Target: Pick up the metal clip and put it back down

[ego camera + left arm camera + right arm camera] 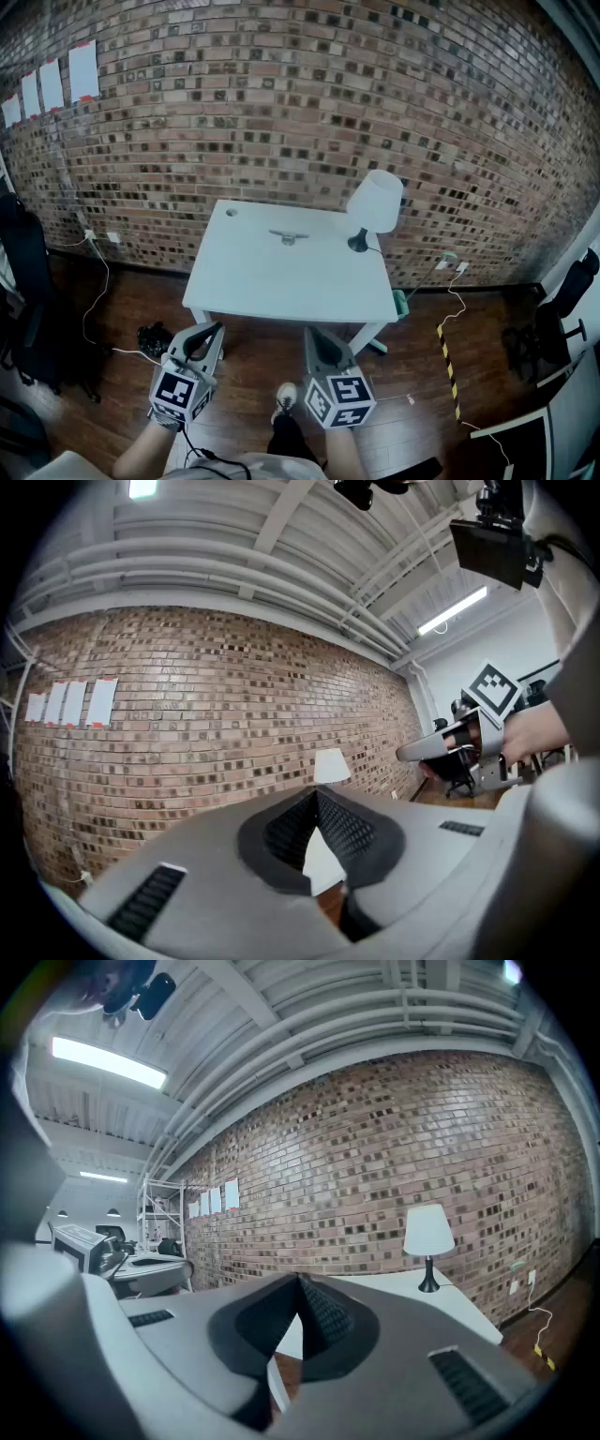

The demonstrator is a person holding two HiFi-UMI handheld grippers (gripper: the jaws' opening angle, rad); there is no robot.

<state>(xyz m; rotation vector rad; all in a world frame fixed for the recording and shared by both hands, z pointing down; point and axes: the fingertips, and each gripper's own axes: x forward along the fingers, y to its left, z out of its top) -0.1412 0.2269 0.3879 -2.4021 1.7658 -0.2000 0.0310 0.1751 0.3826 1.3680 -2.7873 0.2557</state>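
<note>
Metal clip: lies flat on the white surface, in the back half and near the middle of its width. Nothing touches it. A round hole in the top sits to its left near the back corner. To its right, a white-shaded lamp stands on a dark base at the back right corner.

Clip relative to jaws: well apart. Both grippers are low in the head view, on the person's side of the surface and above the wooden floor, short of its front edge. The clip lies beyond them, about midway between the two.

Left gripper: the left gripper view shows the jaws closed, dark ribbed pads meeting at the tips, nothing held. They are aimed at the brick wall with the lamp just past the tips. Clip can't be made out in this view.

Right gripper: the right gripper view shows the jaws pressed together at the tips and empty. The surface and lamp lie to the right of them, ahead. Clip not discernible here either.

Surroundings: white paper sheets on the wall upper left; a pale cable trailing on the floor left of the surface; a yellow-and-black strip on the floor to the right.
</note>
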